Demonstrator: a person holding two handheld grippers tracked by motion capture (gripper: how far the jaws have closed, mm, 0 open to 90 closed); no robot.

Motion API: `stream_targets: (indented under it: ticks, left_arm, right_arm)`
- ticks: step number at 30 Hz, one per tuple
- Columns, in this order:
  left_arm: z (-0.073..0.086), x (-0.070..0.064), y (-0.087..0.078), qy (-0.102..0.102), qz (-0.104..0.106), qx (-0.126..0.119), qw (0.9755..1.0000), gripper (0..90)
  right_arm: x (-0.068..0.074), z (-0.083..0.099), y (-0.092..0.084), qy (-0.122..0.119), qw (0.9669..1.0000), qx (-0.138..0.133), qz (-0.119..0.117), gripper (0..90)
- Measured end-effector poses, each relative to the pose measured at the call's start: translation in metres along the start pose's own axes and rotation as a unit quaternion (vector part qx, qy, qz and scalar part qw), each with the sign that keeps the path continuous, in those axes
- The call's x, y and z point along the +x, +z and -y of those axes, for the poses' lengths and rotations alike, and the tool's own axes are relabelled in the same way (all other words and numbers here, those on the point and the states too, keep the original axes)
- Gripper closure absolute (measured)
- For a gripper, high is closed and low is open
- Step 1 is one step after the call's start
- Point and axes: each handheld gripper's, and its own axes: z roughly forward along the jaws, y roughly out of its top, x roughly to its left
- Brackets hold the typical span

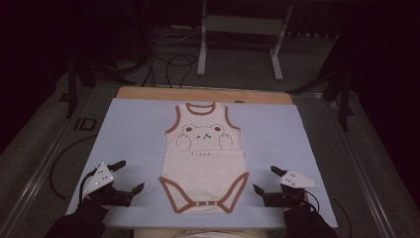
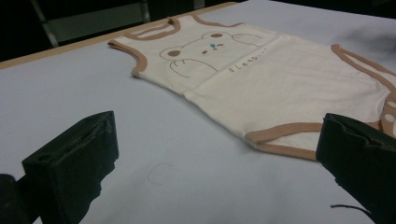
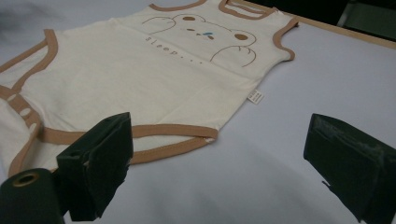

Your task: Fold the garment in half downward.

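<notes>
A cream sleeveless baby bodysuit lies flat and face up in the middle of the bench, its neck toward the far edge and its crotch flap toward the near edge. The cloth looks like soft knit cotton, smooth with only faint creases, and a brown band trims the neck, the armholes and the curved leg openings. A bear face with two raised paws is printed in brown outline on the chest, with small lettering under it. Pale snap studs dot the brown band at the crotch. A small white tag sticks out from a side seam onto the bench.

The bench is covered by a matt pale blue sheet; a strip of bare wood shows along its far edge.

The left claw rests near the near left corner, just beside the bodysuit's leg opening but apart from it, its blocky black jaws spread wide and empty. The right claw sits near the near right corner, likewise wide apart and holding nothing, close to the other leg opening without touching. Each carries a grey three-cornered plate on top, and dark-sleeved hands hold both from the near edge.
</notes>
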Motion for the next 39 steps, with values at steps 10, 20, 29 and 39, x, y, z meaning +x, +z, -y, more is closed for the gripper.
stream_targets:
  ticks: [10,20,29,39]
  left_arm:
    - [-0.002,-0.001,0.002,0.000,0.009,0.004,0.9999,0.2]
    - [-0.006,-0.007,0.004,0.012,0.017,0.009,0.9997,0.2]
    - [-0.019,-0.008,0.003,0.004,0.035,-0.009,0.9993,0.2]
    - [-0.044,-0.003,0.005,0.010,0.047,-0.010,0.9988,0.2]
  right_arm:
    - [0.002,-0.002,0.000,0.000,0.9999,0.001,-0.011,8.1]
    - [0.008,-0.007,-0.002,-0.001,0.9999,-0.002,-0.013,8.1]
    - [0.014,-0.023,-0.008,-0.006,0.9997,-0.022,-0.003,8.1]
    - [0.013,-0.054,-0.016,-0.010,0.9988,-0.049,0.001,8.1]
